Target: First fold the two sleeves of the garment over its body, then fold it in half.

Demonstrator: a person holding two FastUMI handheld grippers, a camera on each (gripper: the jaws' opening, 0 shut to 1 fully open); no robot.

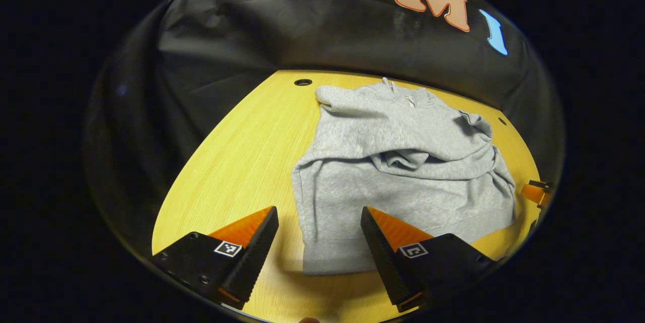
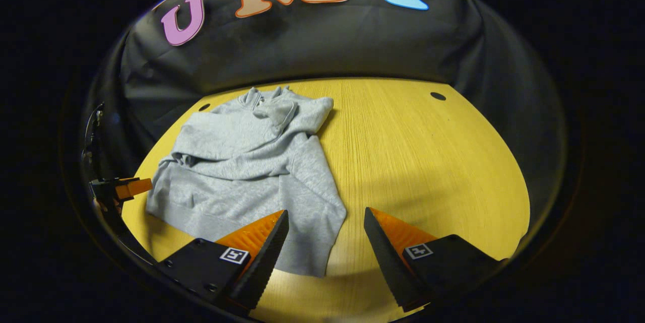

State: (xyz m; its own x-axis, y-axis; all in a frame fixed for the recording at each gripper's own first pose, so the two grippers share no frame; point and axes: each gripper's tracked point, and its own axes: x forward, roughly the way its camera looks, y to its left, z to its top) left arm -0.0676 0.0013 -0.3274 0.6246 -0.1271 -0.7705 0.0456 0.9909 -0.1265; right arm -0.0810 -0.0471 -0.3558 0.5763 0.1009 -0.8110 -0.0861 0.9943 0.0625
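A grey sweatshirt [image 1: 403, 172] lies flat on the yellow wooden table [image 1: 237, 162], collar toward the far wall, with both sleeves folded across its body in a rumpled band. My left gripper [image 1: 319, 209] hovers open just above the hem's near left corner, nothing between its fingers. In the right gripper view the sweatshirt [image 2: 247, 162] lies left of centre. My right gripper [image 2: 326, 210] stands open over its near right hem corner, holding nothing. Each view catches the other gripper at the garment's far side: the right gripper [image 1: 536, 192] and the left gripper [image 2: 121, 187].
The table [image 2: 428, 162] has small round holes near its back edge [image 1: 303, 82] [image 2: 438, 96]. Black cloth wall closes in behind and on both sides. Bare tabletop stretches left of the garment in the left gripper view and right of it in the right gripper view.
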